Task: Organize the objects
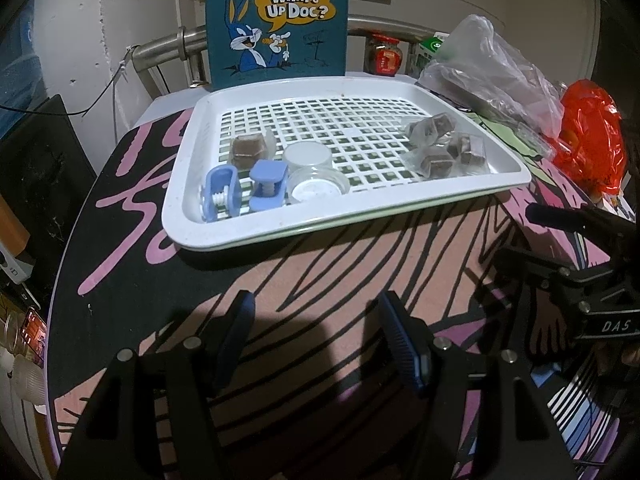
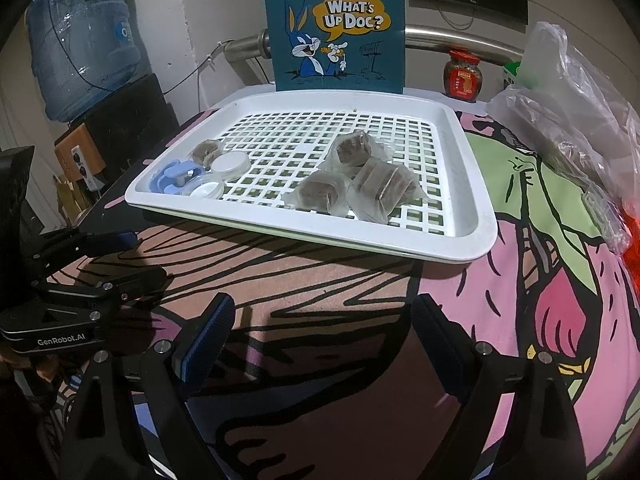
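White plastic fills the middle of both views: a slotted tray (image 1: 508,178) is seen lying on a cartoon-printed table cover (image 1: 320,264). Toward the lower left of the tray in the left wrist view, two blue clips (image 1: 244,190) are grouped with two small clear round containers (image 1: 316,172), and one wrapped brown block (image 1: 248,150) is set just behind them. Three more wrapped brown blocks (image 2: 360,176) are clustered toward the right side of the tray, touching one another, well apart from the clip group.

At the bottom of the left wrist view the left gripper (image 1: 316,340) is held over the bare cover, short of the tray, its jaws parted and nothing between them. The right gripper (image 2: 320,340) is shown the same way at the bottom of its own view, jaws spread wider, also empty.

Behind the tray a teal cartoon bag (image 2: 336,28) is stood upright at the top centre; a red-lidded jar (image 2: 464,76) and crumpled clear plastic bags (image 2: 568,104) are seen at the upper right, a water bottle (image 2: 84,36) at the upper left
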`<move>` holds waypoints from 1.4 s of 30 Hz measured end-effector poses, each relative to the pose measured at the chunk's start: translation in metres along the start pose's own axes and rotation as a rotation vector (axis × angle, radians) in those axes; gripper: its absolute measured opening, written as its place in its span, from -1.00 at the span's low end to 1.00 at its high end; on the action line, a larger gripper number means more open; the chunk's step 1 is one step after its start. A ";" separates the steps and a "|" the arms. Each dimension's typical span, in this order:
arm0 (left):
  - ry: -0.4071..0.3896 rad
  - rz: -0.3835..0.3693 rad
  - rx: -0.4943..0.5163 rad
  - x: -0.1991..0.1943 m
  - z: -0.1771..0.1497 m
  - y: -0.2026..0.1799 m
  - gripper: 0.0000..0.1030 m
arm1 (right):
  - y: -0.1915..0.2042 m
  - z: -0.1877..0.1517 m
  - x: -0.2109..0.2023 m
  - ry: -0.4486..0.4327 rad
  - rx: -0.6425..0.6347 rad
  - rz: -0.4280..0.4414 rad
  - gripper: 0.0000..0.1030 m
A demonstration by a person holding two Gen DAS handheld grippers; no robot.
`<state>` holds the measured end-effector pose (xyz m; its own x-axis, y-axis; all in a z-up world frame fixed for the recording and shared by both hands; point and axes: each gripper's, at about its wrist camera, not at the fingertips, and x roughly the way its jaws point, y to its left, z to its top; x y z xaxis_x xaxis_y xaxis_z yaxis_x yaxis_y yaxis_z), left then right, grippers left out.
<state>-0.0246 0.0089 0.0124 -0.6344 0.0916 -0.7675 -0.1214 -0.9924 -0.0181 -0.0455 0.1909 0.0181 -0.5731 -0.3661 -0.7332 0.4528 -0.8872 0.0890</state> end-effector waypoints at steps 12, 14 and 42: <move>0.010 0.004 -0.002 0.002 -0.001 0.000 0.24 | 0.000 -0.001 0.003 0.021 0.001 -0.007 0.75; 0.013 0.005 -0.003 0.003 -0.001 0.000 0.24 | -0.001 -0.001 0.004 0.028 0.003 -0.011 0.75; 0.035 0.029 0.006 0.007 0.000 -0.003 0.52 | -0.006 -0.003 0.013 0.088 0.019 -0.078 0.77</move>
<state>-0.0286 0.0126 0.0069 -0.6110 0.0594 -0.7894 -0.1080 -0.9941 0.0087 -0.0531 0.1922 0.0063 -0.5435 -0.2703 -0.7947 0.3959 -0.9174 0.0413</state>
